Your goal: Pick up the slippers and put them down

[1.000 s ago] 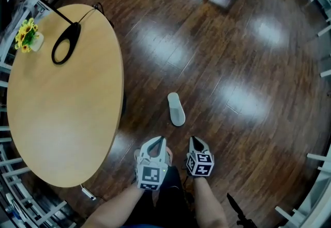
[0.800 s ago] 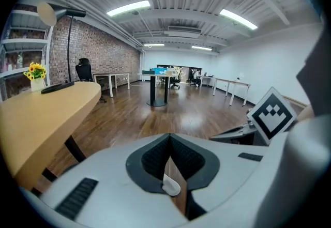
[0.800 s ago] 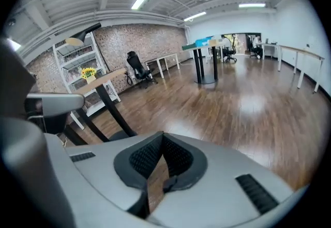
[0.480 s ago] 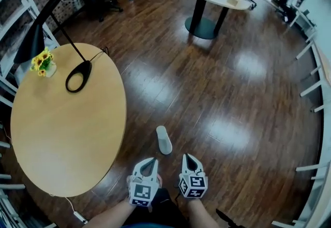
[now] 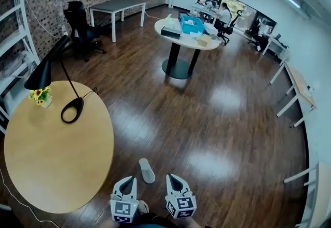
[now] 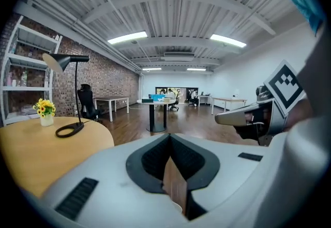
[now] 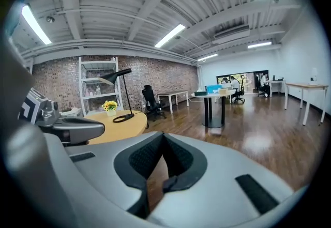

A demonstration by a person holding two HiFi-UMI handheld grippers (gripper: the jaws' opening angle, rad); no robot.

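One pale grey slipper (image 5: 147, 170) lies flat on the dark wooden floor, a little ahead of both grippers. My left gripper (image 5: 126, 179) is at the bottom of the head view, left of the slipper, and my right gripper (image 5: 173, 176) is to the slipper's right. Both are lifted well above the floor and point nearly level into the room. In the left gripper view the left gripper (image 6: 168, 136) has its jaw tips together with nothing between them. In the right gripper view the right gripper (image 7: 163, 134) is likewise shut and empty. I see no second slipper.
A round wooden table (image 5: 51, 160) stands at the left, bearing a black desk lamp (image 5: 46, 74) and a small pot of yellow flowers (image 5: 40, 96). Farther off is a round white table (image 5: 183, 33) with a blue box, then a desk and a black chair (image 5: 77, 25).
Both grippers have risen and levelled out, still empty. The head view has tilted up from the floor to take in the whole room. The slipper has stayed on the floor.
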